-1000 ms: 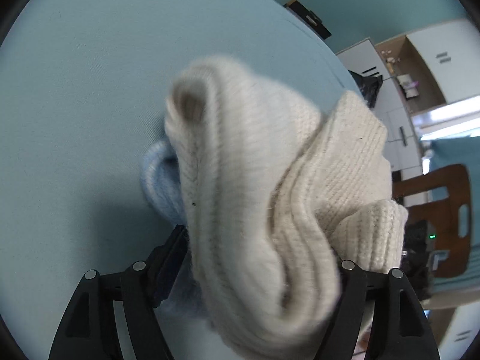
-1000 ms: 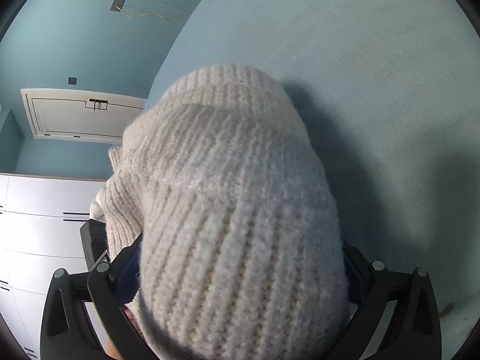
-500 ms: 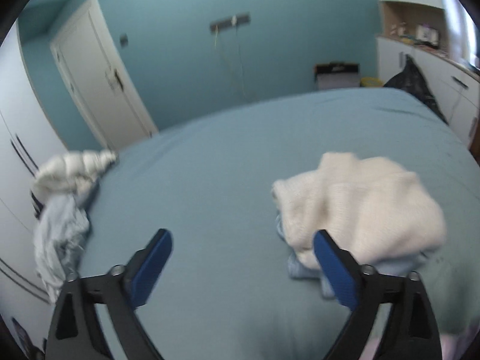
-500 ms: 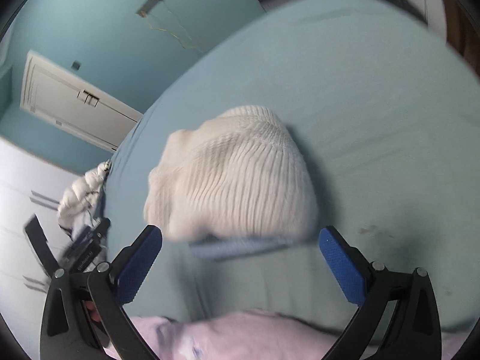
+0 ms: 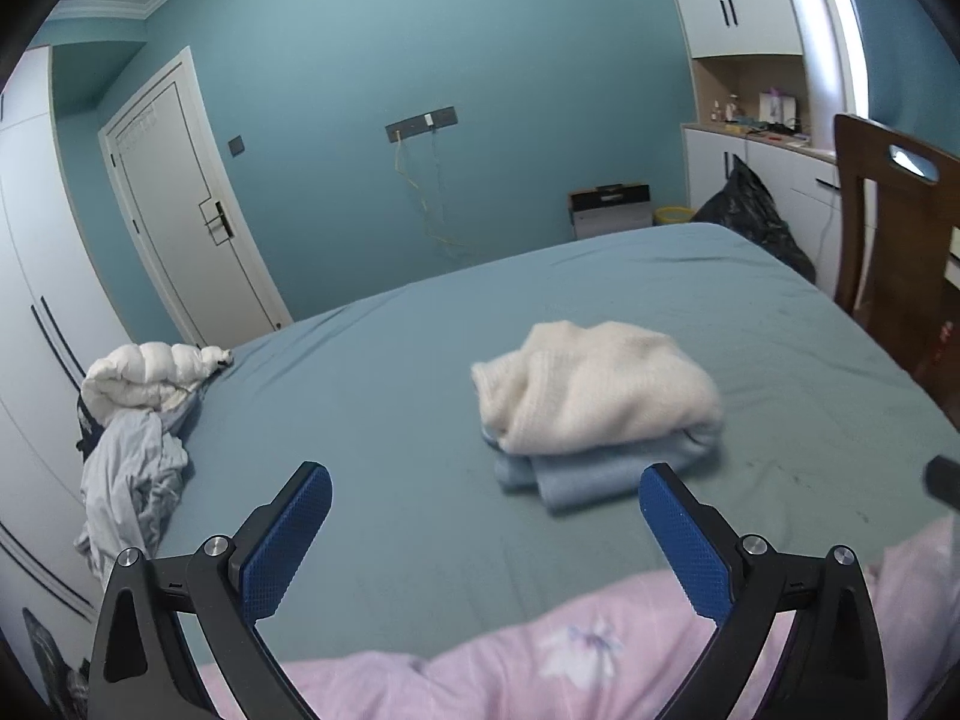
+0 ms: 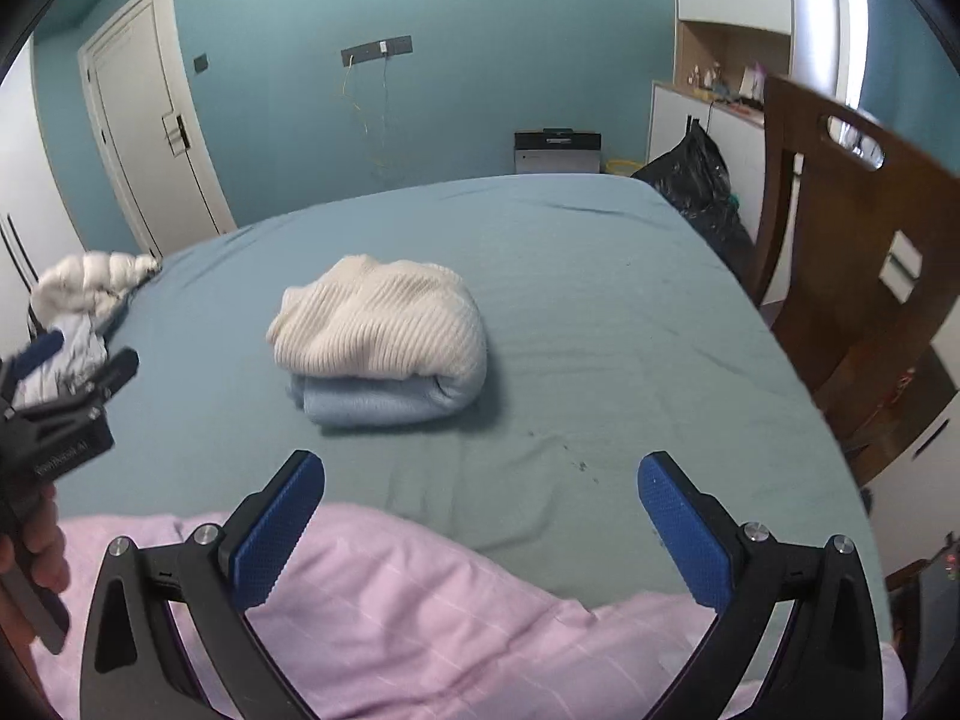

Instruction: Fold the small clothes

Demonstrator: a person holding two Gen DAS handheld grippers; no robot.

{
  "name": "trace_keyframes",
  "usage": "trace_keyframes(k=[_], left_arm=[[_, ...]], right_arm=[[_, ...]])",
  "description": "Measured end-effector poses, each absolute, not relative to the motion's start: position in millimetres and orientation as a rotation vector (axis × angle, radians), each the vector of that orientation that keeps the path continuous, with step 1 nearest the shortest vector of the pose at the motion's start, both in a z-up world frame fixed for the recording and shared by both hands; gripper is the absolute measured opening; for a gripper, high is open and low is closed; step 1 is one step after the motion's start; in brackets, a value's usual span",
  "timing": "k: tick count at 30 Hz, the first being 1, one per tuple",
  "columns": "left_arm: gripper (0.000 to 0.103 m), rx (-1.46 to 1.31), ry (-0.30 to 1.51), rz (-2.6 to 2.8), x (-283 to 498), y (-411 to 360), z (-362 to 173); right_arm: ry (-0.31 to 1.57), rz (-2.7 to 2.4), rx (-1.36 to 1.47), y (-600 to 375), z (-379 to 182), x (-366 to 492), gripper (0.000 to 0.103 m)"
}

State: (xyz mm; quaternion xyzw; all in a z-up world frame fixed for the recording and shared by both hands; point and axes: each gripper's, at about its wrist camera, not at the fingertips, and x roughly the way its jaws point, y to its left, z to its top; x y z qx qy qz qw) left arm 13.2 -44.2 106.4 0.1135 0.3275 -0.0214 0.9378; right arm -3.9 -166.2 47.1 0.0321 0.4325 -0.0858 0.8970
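- Both of your tongs stand wide apart with nothing between the blue pads: left tongs [image 5: 485, 531] low in the left view, right tongs [image 6: 481, 519] low in the right view. Released, both of them.
- The cream sweater [image 6: 384, 324] sits folded on top of the light blue garment [image 6: 390, 399], a tidy two-layer stack in the middle of the frame, on the bed [image 6: 600, 300].
- That stack looks placed in open sheet so nothing crowds it, and the heavier knit on top pins the blue piece flat.
- Your tongs hang well short of the stack, above the pink quilt [image 6: 420, 618] in the lower frame. I read that as this fold being done.
- At the left edge, a heap of clothes [image 5: 135, 420] lies crumpled at the bed's edge, white puffy piece over pale grey. That's likely your next pick; it's well apart from the stack, so no tangling.
- Your left tool [image 6: 54, 420] shows at the left edge of the right view.
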Motion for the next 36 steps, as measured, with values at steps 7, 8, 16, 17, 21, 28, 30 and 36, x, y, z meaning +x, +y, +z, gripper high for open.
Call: trace_keyframes(k=[7,8,16,17,21,28,30,36], left_arm=[[0.103,0.214,0.707,-0.048,-5.4,-33.6,102.6],[0.103,0.202,0.719,-0.042,-4.7,-30.4,101.1],[0.103,0.124,0.771,-0.057,2.4,-10.2,97.0],[0.103,0.121,0.772,-0.056,3.2,-10.1,96.1],[0.103,0.102,0.784,-0.065,5.2,-8.5,91.4],[0.103,0.085,0.797,-0.07,7.9,-4.3,85.6],[0.103,0.087,0.8,-0.068,8.7,-4.2,84.6],[0.103,0.085,0.804,-0.072,9.3,-4.5,83.1]], right_arm=[[0.891,-0.188,0.017,-156.4,54.8,-20.3,0.102],[0.896,-0.178,0.017,-154.7,53.5,-18.7,0.102],[0.895,-0.155,-0.049,-131.4,54.8,-12.6,0.102],[0.895,-0.157,-0.055,-129.6,54.3,-11.5,0.102],[0.912,-0.163,-0.064,-124.4,50.4,-9.8,0.102],[0.92,-0.164,-0.063,-121.6,51.7,-14.1,0.102],[0.923,-0.163,-0.063,-120.9,52.0,-13.8,0.102],[0.931,-0.165,-0.074,-116.3,51.3,-13.5,0.102]])
